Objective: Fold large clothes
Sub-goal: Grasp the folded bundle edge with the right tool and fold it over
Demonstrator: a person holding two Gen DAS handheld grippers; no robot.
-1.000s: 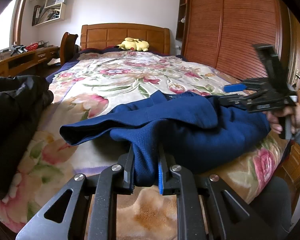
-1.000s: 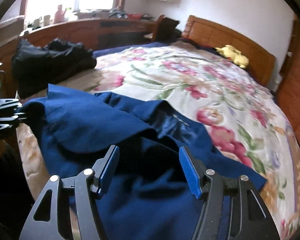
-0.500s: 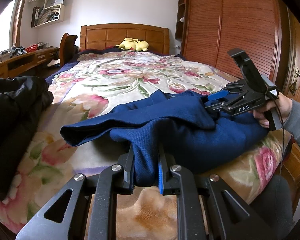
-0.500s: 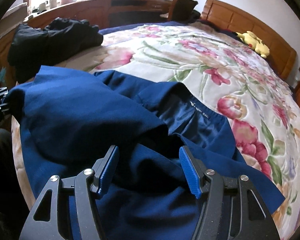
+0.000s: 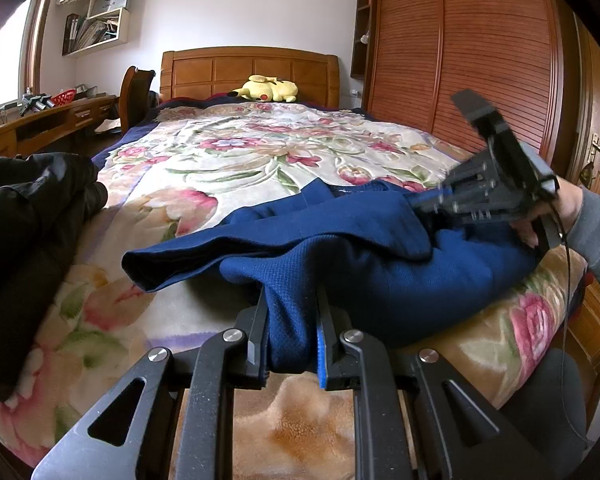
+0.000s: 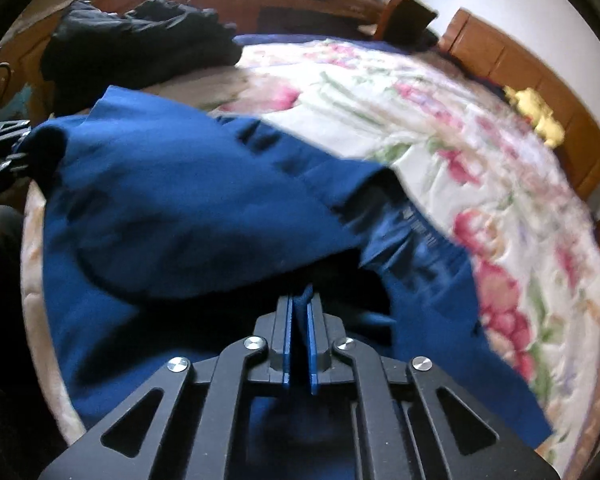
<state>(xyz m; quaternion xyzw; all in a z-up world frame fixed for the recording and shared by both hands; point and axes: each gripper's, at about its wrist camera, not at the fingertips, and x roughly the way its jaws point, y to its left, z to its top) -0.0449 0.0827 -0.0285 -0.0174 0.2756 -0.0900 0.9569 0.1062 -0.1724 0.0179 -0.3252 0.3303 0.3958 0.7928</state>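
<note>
Lying rumpled across the near end of the floral bedspread point(image 5: 228, 160), the blue garment point(image 5: 380, 264) is pinched at both sides: a thick bunch is clamped in the left gripper point(image 5: 292, 344), while the right gripper point(image 6: 299, 336), whose jaws have just been closing, is nearly shut on a thin fold. Even tension should be kept as the cloth is spread flat. A black clothes pile point(image 5: 28, 216) crowds one side.

Left wrist view sitting low at bed point(image 5: 260, 152) foot, facing headboard point(image 5: 248, 72). Right wrist view looking steeply down, close over blue garment point(image 6: 188, 200). Both sharing garment, floral bedspread, yellow plush point(image 5: 266, 89).
</note>
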